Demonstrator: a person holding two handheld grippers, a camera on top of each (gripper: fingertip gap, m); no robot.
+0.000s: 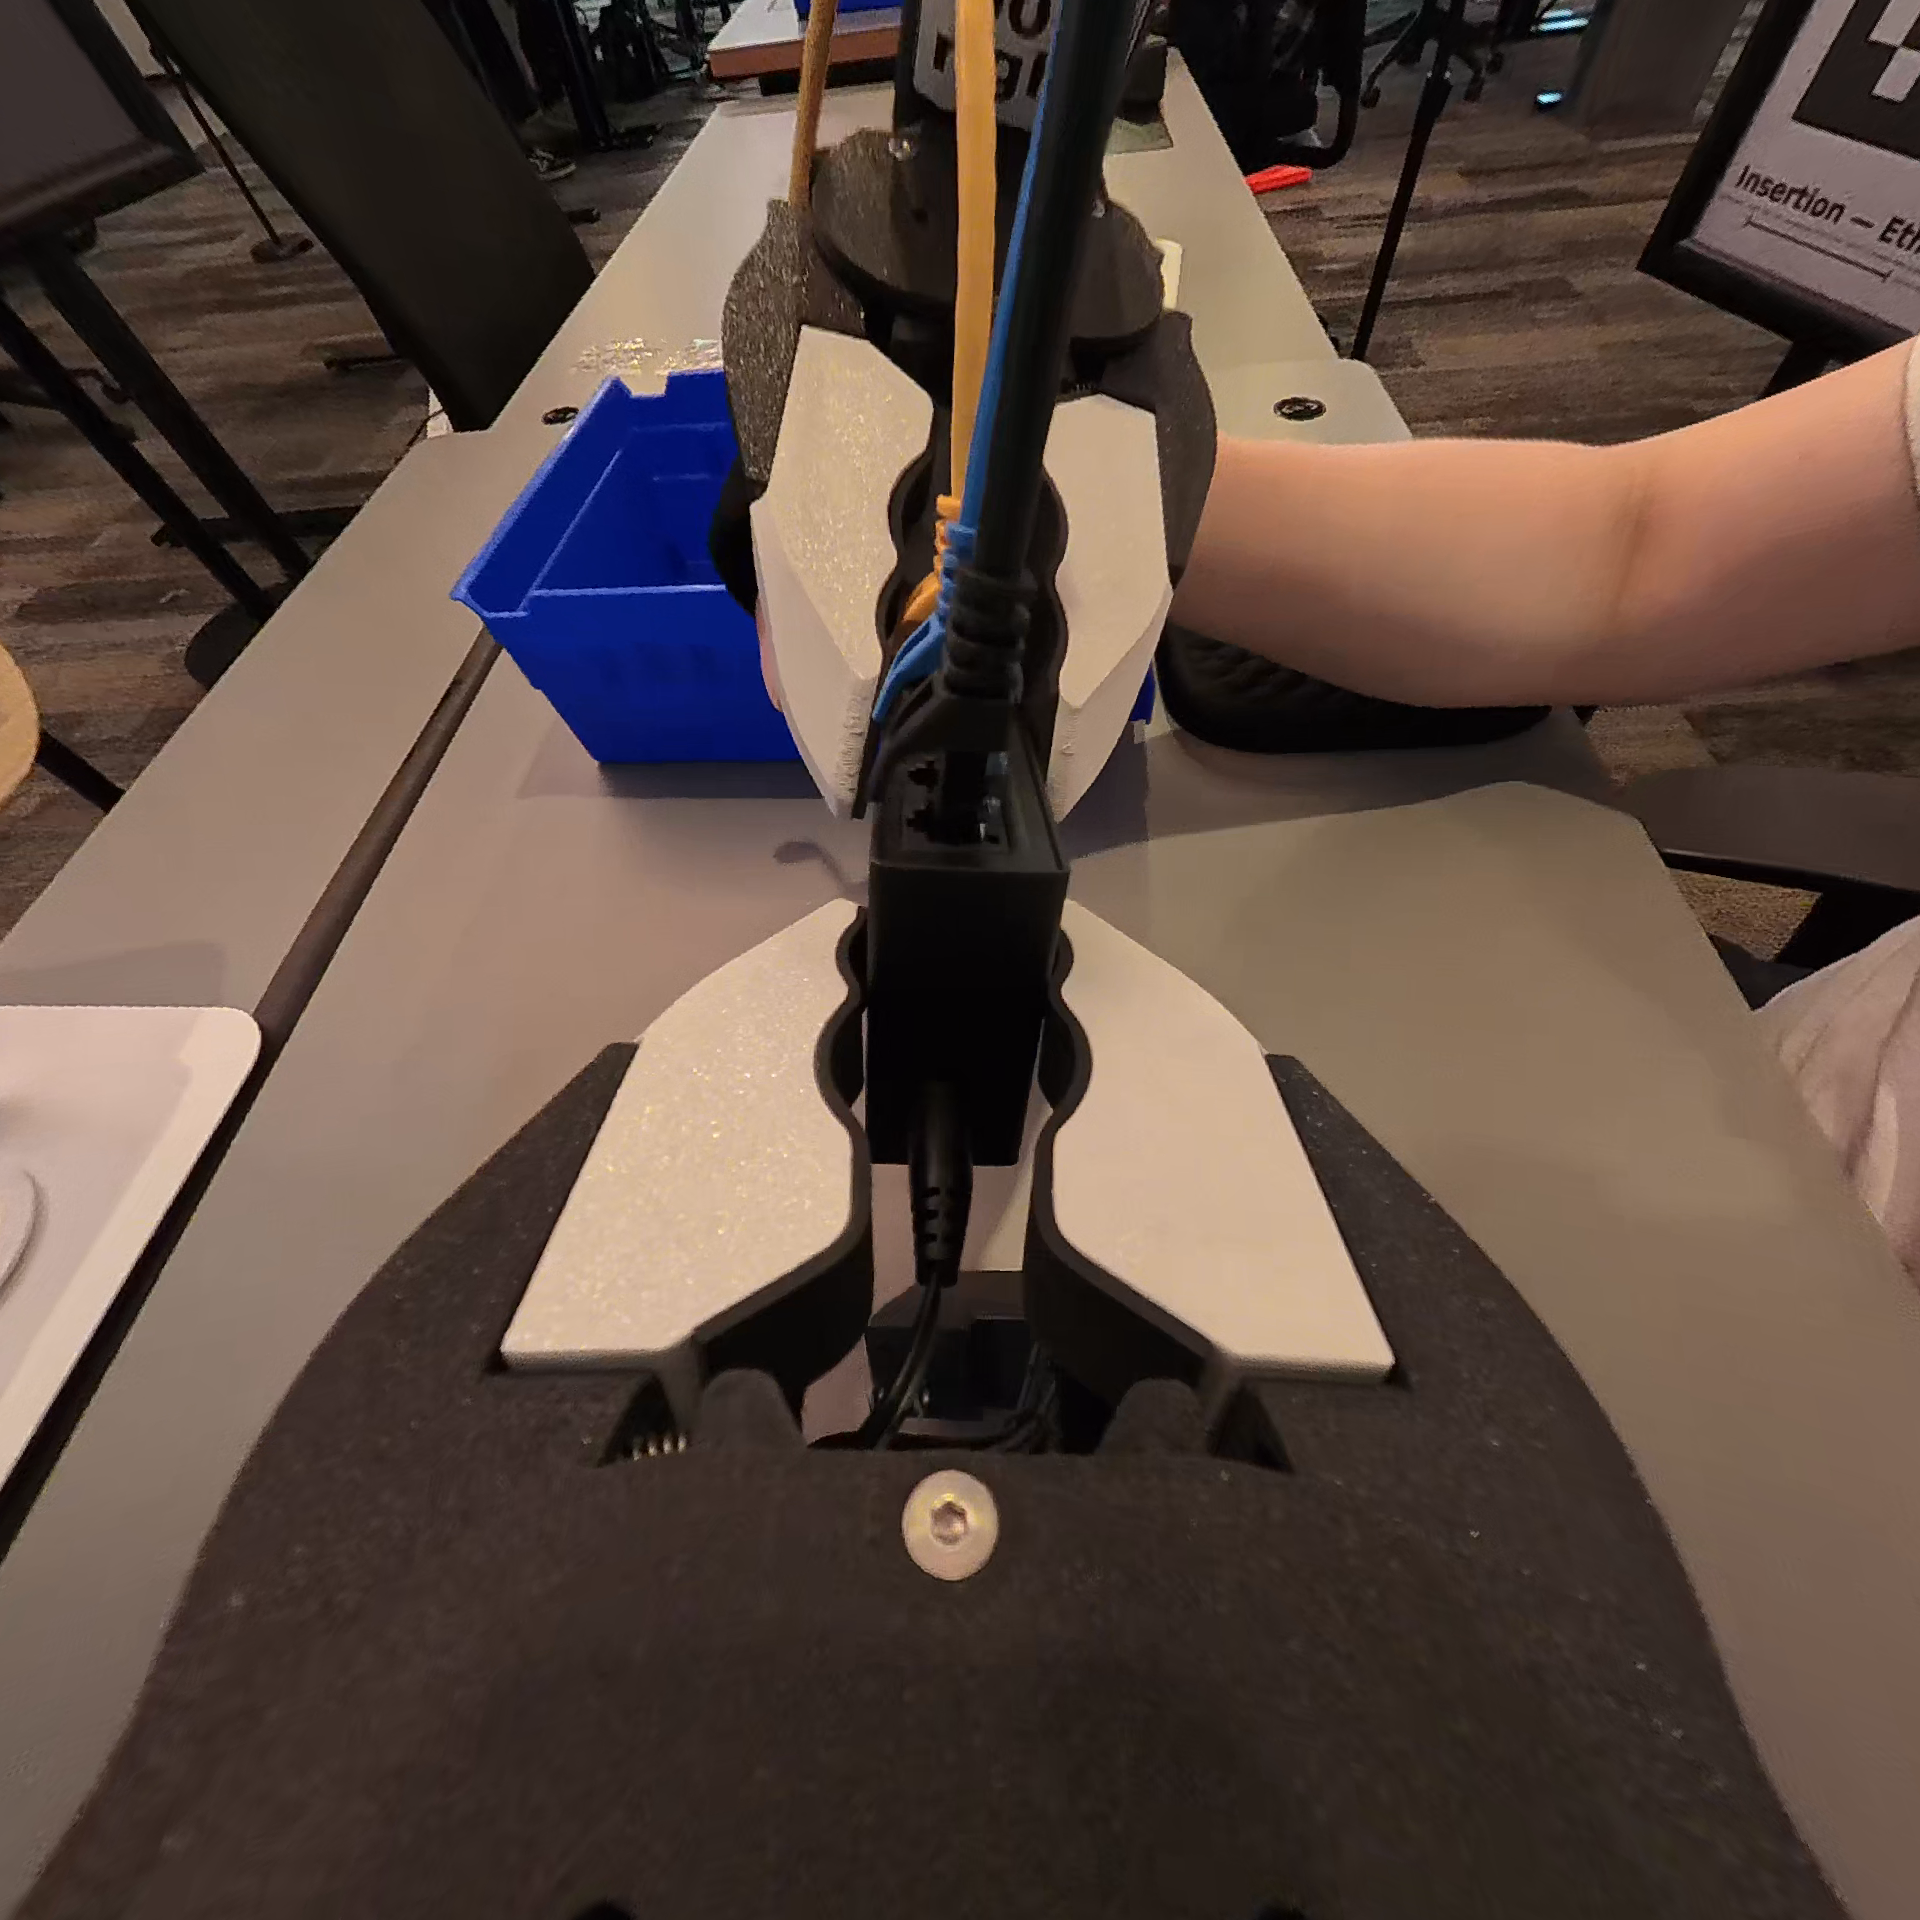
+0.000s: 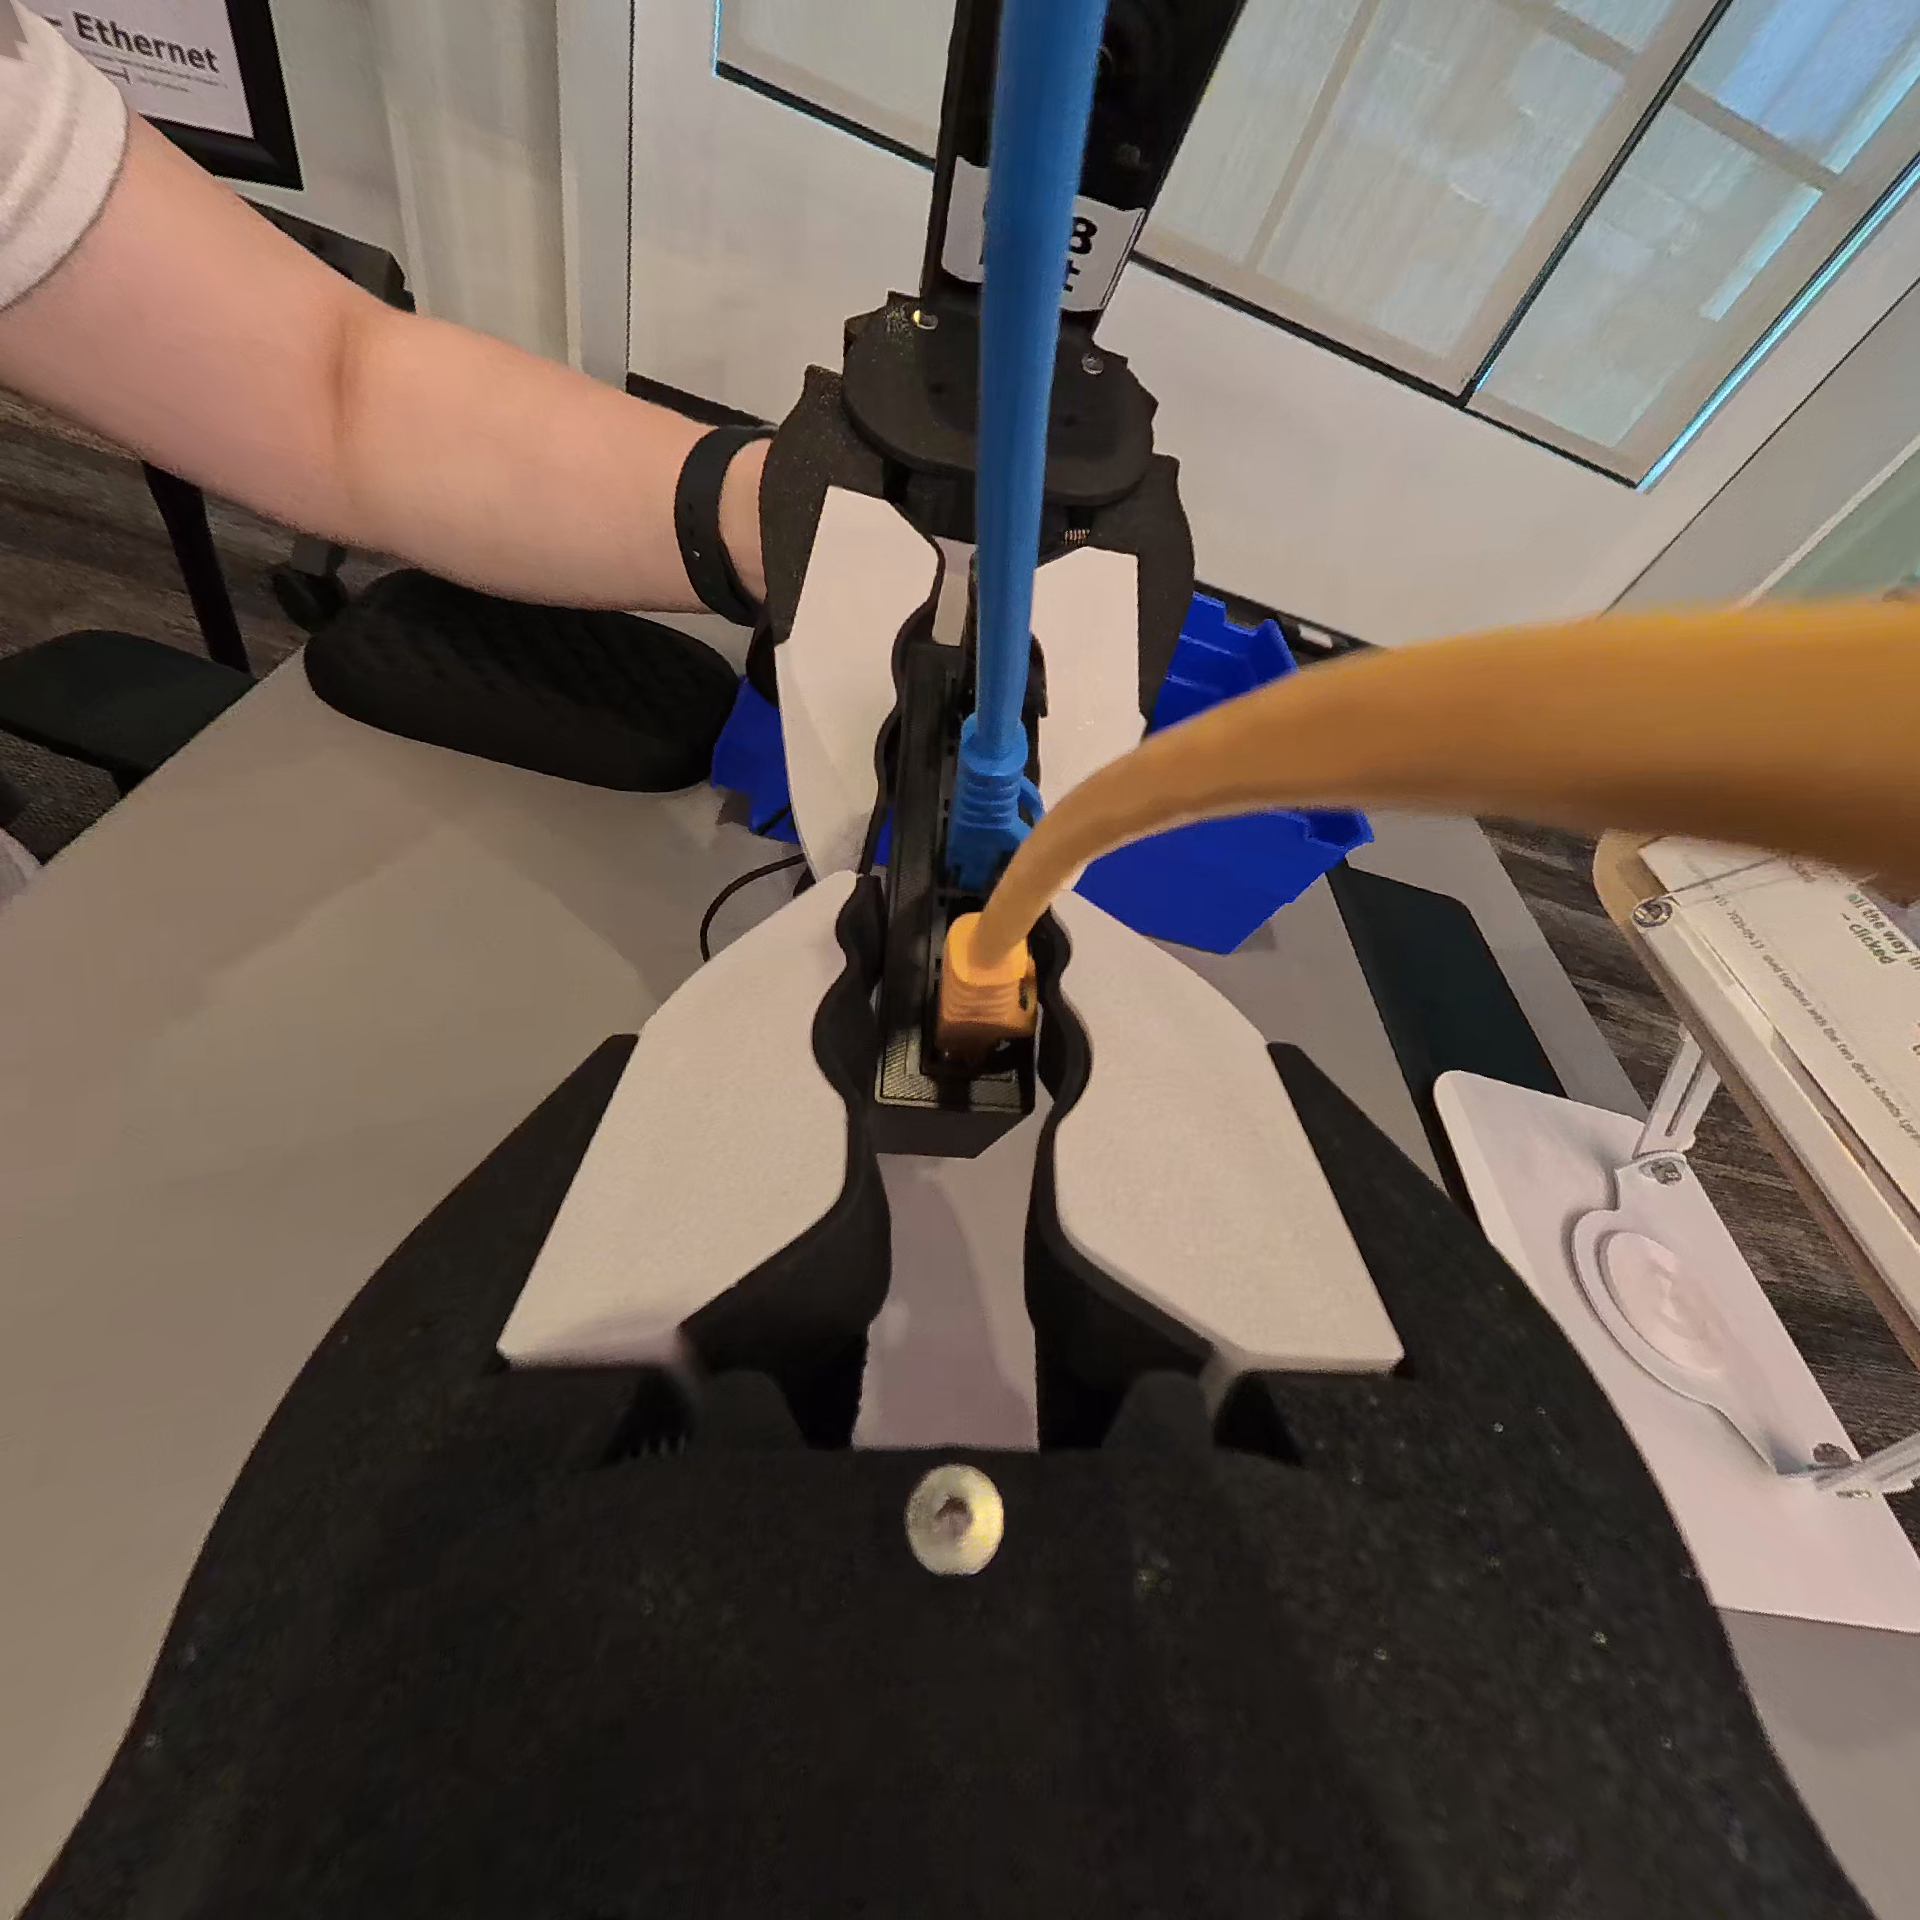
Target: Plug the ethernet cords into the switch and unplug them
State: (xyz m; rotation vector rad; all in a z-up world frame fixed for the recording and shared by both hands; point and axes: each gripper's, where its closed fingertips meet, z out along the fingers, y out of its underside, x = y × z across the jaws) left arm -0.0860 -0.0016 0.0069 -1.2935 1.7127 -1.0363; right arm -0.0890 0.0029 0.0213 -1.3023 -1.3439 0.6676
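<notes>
1. A small black rectangular plastic network switch [image 1: 966,997] is held above the grey table [image 1: 1403,987], between the two grippers, which face each other from its opposite ends.
2. The left gripper [image 1: 961,1023] is clamped on one end of the switch, its black wavy pads [image 1: 844,1029] pressed against both sides; a thin black power lead [image 1: 935,1216] leaves that end.
3. The right gripper [image 2: 956,1023] is closed around the other end of the switch [image 2: 904,997], where the orange plug sits; its pads [image 2: 847,1023] flank the black body closely.
4. Three cords are plugged into the port face: an orange ethernet cord [image 2: 1351,727] nearest the right gripper, a blue ethernet cord [image 2: 1023,416] next to it, and a black cord [image 1: 1049,312] farther along.
5. At least two ports [image 1: 925,800] near the left gripper's end are open.
6. A blue plastic bin [image 1: 623,582] stands on the table behind the switch.
7. A person's bare forearm [image 1: 1507,561] rests on a black padded wrist rest [image 2: 520,675].
</notes>
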